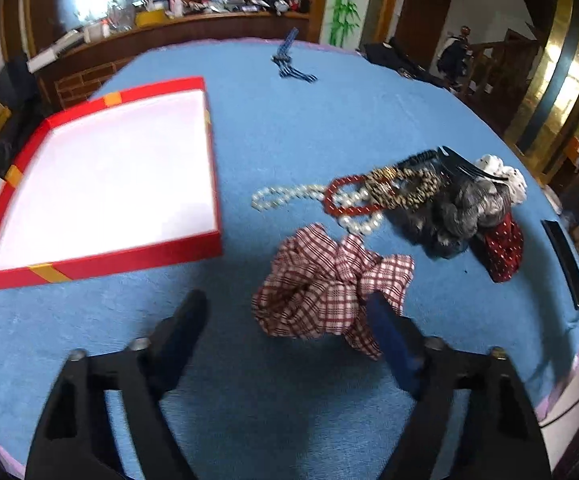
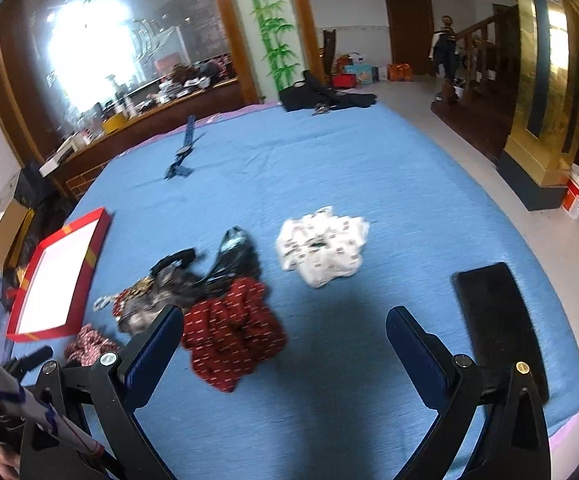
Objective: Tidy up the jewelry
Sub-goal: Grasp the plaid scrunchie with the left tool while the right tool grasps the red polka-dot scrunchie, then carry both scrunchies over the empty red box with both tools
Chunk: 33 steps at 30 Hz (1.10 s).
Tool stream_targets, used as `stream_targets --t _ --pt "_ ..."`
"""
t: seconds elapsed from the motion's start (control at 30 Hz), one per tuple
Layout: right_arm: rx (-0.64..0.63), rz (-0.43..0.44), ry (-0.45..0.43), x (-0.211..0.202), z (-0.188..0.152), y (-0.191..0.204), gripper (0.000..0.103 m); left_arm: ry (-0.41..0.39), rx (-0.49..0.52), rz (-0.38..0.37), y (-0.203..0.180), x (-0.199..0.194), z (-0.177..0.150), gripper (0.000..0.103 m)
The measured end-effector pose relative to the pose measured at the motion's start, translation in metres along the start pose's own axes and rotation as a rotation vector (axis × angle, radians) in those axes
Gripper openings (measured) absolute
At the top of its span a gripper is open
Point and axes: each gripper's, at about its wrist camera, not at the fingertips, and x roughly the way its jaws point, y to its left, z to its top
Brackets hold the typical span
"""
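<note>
1. The left gripper (image 1: 285, 320) has its fingers (image 1: 181, 328) spread wide. The plaid scrunchie (image 1: 329, 284) lies between them. The right finger overlaps the edge of the cloth, but whether it presses on it I cannot tell; the left finger is clear of it.
2. The right gripper (image 2: 285, 340) also has its fingers (image 2: 153, 352) wide apart and holds nothing. The dark red scrunchie (image 2: 233, 332) lies just beside its left finger, on the blue cover (image 2: 369, 168).
3. Scrunchies, counted over both views: one plaid, one dark red with small white marks, one grey and black (image 1: 461, 208), one white with dark marks (image 2: 321, 246).
4. Necklaces, counted in the left view: one of white pearls (image 1: 289, 194), one of red beads (image 1: 345, 200), one of gold and dark links (image 1: 401, 186). They lie tangled together, touching the grey scrunchie, just behind the plaid one.
5. One black flat object (image 2: 497, 320) lies at the right of the cover, near the right gripper.
6. One red box (image 1: 101, 256) with a white inside and gold bands stands open at the left, well apart from the pile.
7. One blue strap-like item (image 1: 289, 60) lies far back.
8. The surface is a wide blue cloth cover. Behind it are a wooden shelf with clutter, a large mirror, a bamboo painting, a brown door and a staircase.
</note>
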Motion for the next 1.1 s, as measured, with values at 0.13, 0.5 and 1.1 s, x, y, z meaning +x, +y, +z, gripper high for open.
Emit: stream_targets --t 0.13,0.5,1.1 --pt "0.029 0.012 0.014 0.005 0.001 -0.009 0.102 0.043 0.029 -0.012 -0.011 0.018 0.003 0.075" --pt "-0.068 0.131 0.104 0.028 -0.017 0.020 0.102 0.011 0.137 -0.042 -0.049 0.030 0.014 0.016" --pt "-0.130 0.101 0.157 0.042 -0.029 0.032 0.024 -0.085 0.100 -0.082 -0.032 -0.004 0.021 0.015"
